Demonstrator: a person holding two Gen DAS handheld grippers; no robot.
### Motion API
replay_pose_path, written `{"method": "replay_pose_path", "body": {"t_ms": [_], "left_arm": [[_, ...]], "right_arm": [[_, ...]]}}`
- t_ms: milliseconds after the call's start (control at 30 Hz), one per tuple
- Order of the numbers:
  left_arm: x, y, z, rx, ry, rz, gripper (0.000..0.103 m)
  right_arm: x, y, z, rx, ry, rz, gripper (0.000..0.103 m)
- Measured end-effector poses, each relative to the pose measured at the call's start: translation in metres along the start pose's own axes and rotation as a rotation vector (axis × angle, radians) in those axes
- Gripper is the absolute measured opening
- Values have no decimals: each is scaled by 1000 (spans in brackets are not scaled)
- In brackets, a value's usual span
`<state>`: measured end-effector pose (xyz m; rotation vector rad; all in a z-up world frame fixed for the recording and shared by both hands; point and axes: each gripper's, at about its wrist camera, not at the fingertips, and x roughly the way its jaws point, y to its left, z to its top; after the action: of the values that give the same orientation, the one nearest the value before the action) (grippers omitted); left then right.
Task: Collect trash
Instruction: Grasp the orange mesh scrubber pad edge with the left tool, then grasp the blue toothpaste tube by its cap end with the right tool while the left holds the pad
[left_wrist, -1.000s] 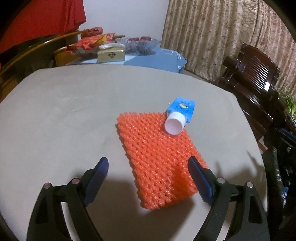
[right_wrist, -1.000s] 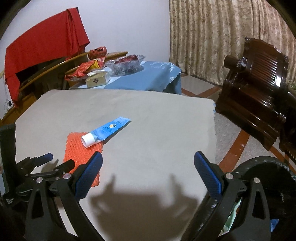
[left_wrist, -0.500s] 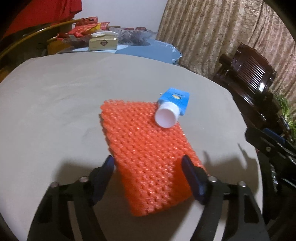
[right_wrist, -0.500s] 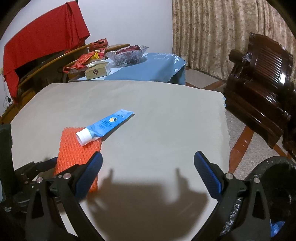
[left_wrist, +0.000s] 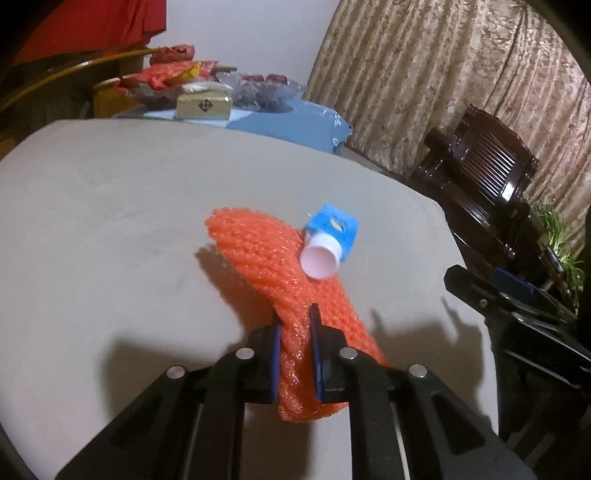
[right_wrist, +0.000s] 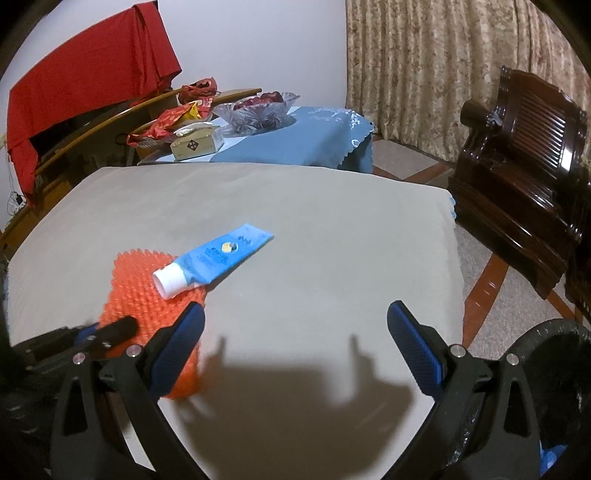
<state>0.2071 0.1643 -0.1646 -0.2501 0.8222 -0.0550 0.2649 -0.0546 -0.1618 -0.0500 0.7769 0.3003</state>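
An orange foam net (left_wrist: 273, 258) lies on the grey table (left_wrist: 110, 229). My left gripper (left_wrist: 295, 332) is shut on its near end, bunching it between the blue pads. A blue tube with a white cap (left_wrist: 328, 243) rests on the net's far right edge, cap toward me. In the right wrist view the net (right_wrist: 140, 288) and the tube (right_wrist: 218, 258) lie left of centre. My right gripper (right_wrist: 295, 328) is open and empty above the table's near part, right of the net. The left gripper (right_wrist: 110, 328) shows at the lower left there.
A black trash bin (right_wrist: 554, 362) stands on the floor at the lower right, beside the table edge. A dark wooden chair (right_wrist: 524, 155) stands to the right. Behind the table is a blue-covered table (right_wrist: 295, 136) with a glass bowl, a tissue box and snack bags.
My left gripper moved forward over the net's near end and closed on it, bunching and lifting the net. The tube tilted with it. My right gripper stayed open and shifted slightly.
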Motion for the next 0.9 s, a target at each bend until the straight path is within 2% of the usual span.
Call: {"method": "replay_pose_path", "body": {"t_ms": [200, 300, 400, 567, 900], "left_arm": [[-24, 20, 8, -4, -54, 46, 13], [-40, 20, 12, 64, -106, 56, 13], [-48, 17, 17, 121, -122, 19, 13], [-45, 24, 18, 89, -115, -2, 13], [-51, 52, 15, 31, -138, 79, 13]], "right_arm": [[5, 11, 4, -7, 2, 18, 96], [7, 22, 7, -25, 2, 35, 96], [8, 30, 8, -39, 2, 44, 96], [10, 39, 7, -50, 11, 50, 96], [17, 64, 10, -85, 16, 69, 96]]}}
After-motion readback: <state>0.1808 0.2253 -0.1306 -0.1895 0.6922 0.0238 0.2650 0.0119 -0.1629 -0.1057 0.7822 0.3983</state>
